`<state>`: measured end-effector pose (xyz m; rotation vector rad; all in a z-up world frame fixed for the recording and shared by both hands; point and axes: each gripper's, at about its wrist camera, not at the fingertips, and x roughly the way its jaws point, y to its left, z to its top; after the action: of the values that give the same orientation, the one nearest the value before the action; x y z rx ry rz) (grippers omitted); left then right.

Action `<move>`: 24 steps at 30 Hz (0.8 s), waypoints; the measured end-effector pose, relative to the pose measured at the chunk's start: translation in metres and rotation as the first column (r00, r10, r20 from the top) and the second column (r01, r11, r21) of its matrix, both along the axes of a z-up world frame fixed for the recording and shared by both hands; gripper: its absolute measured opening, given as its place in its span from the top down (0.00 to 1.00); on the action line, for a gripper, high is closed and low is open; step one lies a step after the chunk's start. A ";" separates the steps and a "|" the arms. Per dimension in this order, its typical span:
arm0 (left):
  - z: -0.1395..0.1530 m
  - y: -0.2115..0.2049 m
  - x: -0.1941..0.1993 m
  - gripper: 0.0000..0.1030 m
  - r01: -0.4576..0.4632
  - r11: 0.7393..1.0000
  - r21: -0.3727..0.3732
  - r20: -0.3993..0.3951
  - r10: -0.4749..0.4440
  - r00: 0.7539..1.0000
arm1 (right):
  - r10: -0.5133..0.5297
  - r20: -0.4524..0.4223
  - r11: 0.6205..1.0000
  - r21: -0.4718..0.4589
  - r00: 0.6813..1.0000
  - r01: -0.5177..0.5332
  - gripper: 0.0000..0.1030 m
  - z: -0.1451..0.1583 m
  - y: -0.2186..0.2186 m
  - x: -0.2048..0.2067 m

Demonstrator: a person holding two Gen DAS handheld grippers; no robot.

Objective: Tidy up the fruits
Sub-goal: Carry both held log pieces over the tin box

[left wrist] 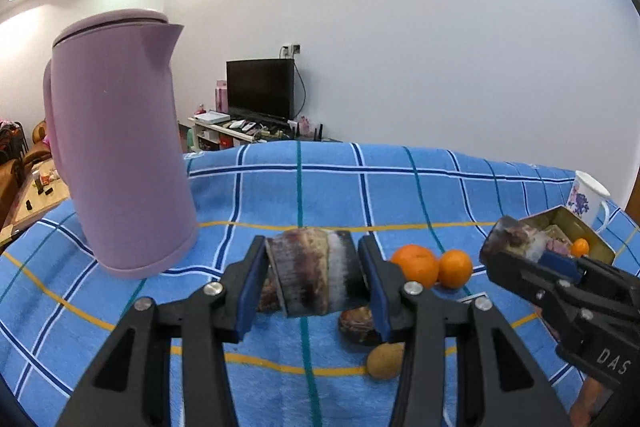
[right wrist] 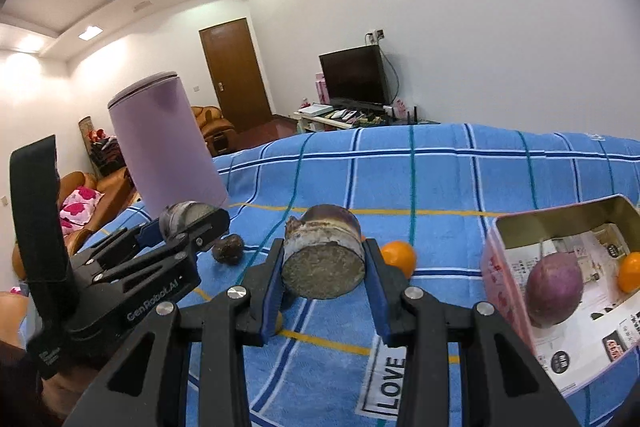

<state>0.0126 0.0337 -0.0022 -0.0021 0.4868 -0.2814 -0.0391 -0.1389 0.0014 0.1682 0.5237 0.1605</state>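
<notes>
My left gripper (left wrist: 312,277) is shut on a cut cylindrical sugarcane piece (left wrist: 310,273), held above the blue checked cloth (left wrist: 400,195). My right gripper (right wrist: 324,277) is shut on a second sugarcane piece (right wrist: 324,263); it also shows in the left wrist view (left wrist: 524,247), beside the open tin box (left wrist: 580,231). The box (right wrist: 560,223) holds a purple fruit (right wrist: 554,289) and a small orange (right wrist: 630,271). Two oranges (left wrist: 416,263) (left wrist: 455,267), a dark passion fruit (left wrist: 358,323) and a brown round fruit (left wrist: 385,361) lie on the cloth under the left gripper.
A tall purple kettle (left wrist: 120,147) stands at the left of the table. A white floral mug (left wrist: 588,199) stands behind the box. Another dark passion fruit (right wrist: 227,249) lies near the left gripper (right wrist: 188,223). An orange (right wrist: 398,257) lies by my right finger.
</notes>
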 end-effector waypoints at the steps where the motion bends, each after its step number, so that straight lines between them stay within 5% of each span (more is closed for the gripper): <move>1: 0.000 -0.001 0.000 0.54 -0.007 1.000 0.005 -0.001 0.007 1.000 | -0.007 0.003 1.000 -0.008 1.000 0.007 0.62 0.000 0.000 -0.001; 24: 0.001 -0.044 -0.022 0.54 -0.033 0.997 0.071 -0.002 0.033 0.999 | -0.106 0.044 0.990 -0.093 0.993 0.110 0.62 0.005 -0.044 -0.019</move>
<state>-0.0093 -0.0103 -0.0016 0.0589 0.4991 -0.2313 -0.0579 -0.1824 0.0066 0.1000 0.4815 0.0327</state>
